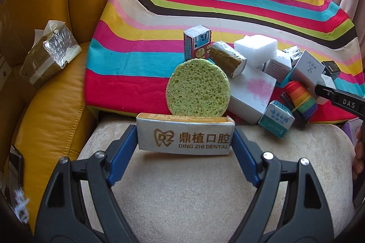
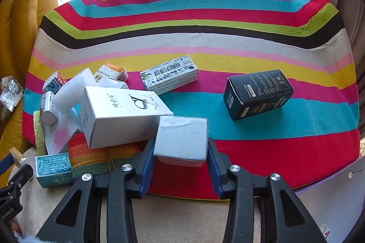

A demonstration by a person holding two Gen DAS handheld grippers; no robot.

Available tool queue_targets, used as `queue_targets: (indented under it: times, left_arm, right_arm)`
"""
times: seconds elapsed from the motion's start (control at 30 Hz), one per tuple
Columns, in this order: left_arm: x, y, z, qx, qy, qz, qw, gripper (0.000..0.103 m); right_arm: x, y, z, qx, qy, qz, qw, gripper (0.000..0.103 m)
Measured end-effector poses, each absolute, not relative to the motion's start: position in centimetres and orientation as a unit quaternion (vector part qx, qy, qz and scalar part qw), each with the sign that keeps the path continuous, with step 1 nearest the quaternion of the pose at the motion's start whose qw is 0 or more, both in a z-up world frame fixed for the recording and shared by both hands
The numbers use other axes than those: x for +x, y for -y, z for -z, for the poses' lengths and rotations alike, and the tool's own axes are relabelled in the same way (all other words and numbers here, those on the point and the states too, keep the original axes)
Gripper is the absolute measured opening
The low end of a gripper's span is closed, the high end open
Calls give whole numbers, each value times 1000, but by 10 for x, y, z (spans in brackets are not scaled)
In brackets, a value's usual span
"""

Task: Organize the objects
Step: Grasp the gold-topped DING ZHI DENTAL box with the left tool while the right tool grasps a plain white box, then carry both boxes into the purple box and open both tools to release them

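The left claw (image 1: 185,140) is holding a long cardboard dental box (image 1: 184,137) by its two short ends, the blue pads pressing on it above a cream plush cushion (image 1: 182,192). Just behind that box a round green sponge (image 1: 198,90), porous and flat, is standing on edge against the pile. The right claw (image 2: 180,147) is gripping a small white box (image 2: 181,140) wrapped in glossy film, at the near edge of the striped cloth (image 2: 205,21). The cloth, woven in bright bands of red, teal, yellow and pink, is carrying the rest of the things: a tall white carton (image 2: 123,113) is leaning on a roll of rainbow webbing strap (image 2: 100,158), a teal box (image 2: 53,169) is lying beside the strap, and a white foam block (image 2: 73,90) and a foil-ended cylinder (image 2: 48,109) are sitting further left. A white box with a barcode (image 2: 170,74) and a black box (image 2: 259,93) are lying apart from the heap, on the open cloth. On the yellow leather armchair (image 1: 57,15) a crumpled foil-wrapped packet (image 1: 49,58) is resting.
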State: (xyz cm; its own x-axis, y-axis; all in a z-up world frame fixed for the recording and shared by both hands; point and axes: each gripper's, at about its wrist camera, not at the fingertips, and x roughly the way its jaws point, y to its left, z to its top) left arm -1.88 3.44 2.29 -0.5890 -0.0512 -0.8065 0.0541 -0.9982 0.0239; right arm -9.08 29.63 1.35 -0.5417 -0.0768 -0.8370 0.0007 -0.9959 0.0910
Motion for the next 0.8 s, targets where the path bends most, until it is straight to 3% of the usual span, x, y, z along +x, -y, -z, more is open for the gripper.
queue_targets:
  times: [0.8]
  left_arm:
    - [18, -70, -39, 437, 8, 899, 26, 84]
  right_arm:
    - [-3, -316, -40, 424, 41, 904, 20, 43]
